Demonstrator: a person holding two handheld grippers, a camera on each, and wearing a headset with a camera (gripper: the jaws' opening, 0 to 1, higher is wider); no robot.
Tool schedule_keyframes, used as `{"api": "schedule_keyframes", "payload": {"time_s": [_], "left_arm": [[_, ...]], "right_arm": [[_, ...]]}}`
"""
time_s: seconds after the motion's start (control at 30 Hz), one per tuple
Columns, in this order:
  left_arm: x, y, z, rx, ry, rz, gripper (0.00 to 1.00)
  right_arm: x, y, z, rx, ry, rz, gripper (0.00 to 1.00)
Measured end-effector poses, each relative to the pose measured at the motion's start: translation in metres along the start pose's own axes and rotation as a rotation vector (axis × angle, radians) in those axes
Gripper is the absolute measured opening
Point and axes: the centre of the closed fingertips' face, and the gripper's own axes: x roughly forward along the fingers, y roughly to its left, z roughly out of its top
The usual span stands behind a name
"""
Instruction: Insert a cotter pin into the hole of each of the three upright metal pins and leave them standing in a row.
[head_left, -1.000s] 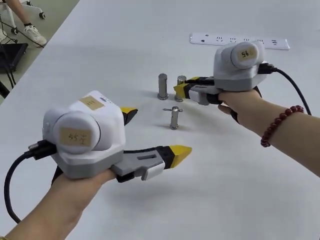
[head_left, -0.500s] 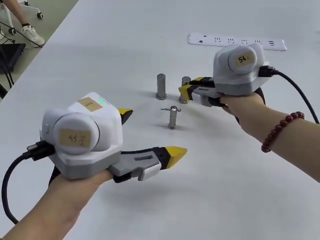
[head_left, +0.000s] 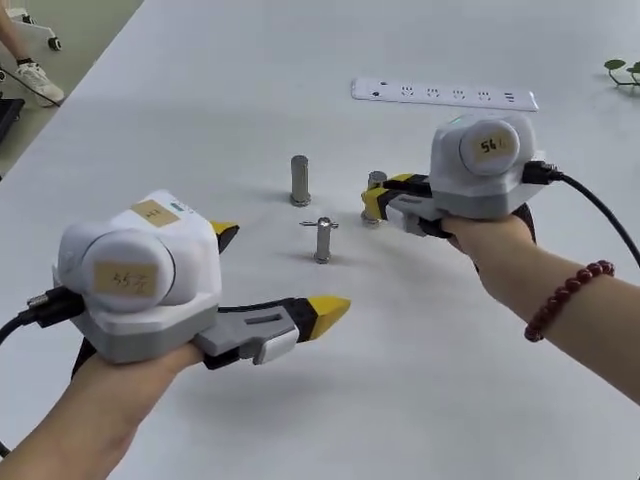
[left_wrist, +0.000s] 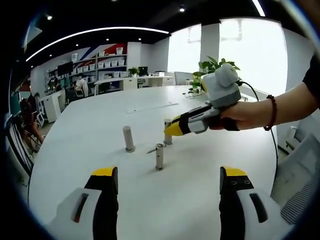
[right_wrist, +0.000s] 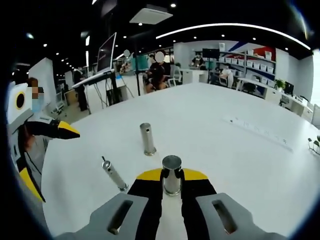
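White table (head_left: 440, 400) runs under everything. Nearest to me, the left gripper (head_left: 280, 268) hovers above it with its jaws spread wide, carrying nothing. Just beyond it stands the middle metal pin (head_left: 322, 245), upright, with a cotter pin (head_left: 320, 224) pushed crosswise through the hole near its top. I count that one as done.

Further off and to the right, the right gripper (head_left: 374, 203) has its yellow-tipped jaws clamped on either side of the right metal pin (right_wrist: 172, 174). That pin stands upright on the table, and I can make out no cotter pin through the part I can see.

Farthest of the three, to the left, the far metal pin (head_left: 299, 180) stands free with its top bare. A power strip (head_left: 445, 95) lies well beyond.

By my reckoning one of three is finished and two are left to fit. The pins sit in a loose triangle, so lining them up also remains.
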Motion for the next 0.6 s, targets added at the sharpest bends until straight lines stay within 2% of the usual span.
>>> {"api": "schedule_keyframes", "payload": {"time_s": [0.07,0.2,0.33,0.47,0.6], "left_arm": [[-0.001,-0.001,0.001,0.0,-0.004,-0.003,0.83],[-0.005,-0.004,0.002,0.0,-0.009,-0.004,0.87],[-0.008,-0.008,0.003,0.002,-0.015,-0.009,0.89],[-0.01,-0.011,0.004,0.004,-0.014,-0.017,0.89],[-0.013,-0.014,0.005,0.011,-0.019,-0.024,0.92]], "right_arm": [[-0.005,0.002,-0.001,0.008,-0.005,0.001,0.07],[-0.02,0.006,-0.007,0.017,-0.006,-0.034,0.07],[-0.03,0.011,-0.014,0.022,-0.002,-0.048,0.07],[-0.037,0.017,-0.02,0.041,0.001,-0.057,0.07],[-0.04,0.016,-0.025,0.062,0.001,-0.066,0.07]]}}
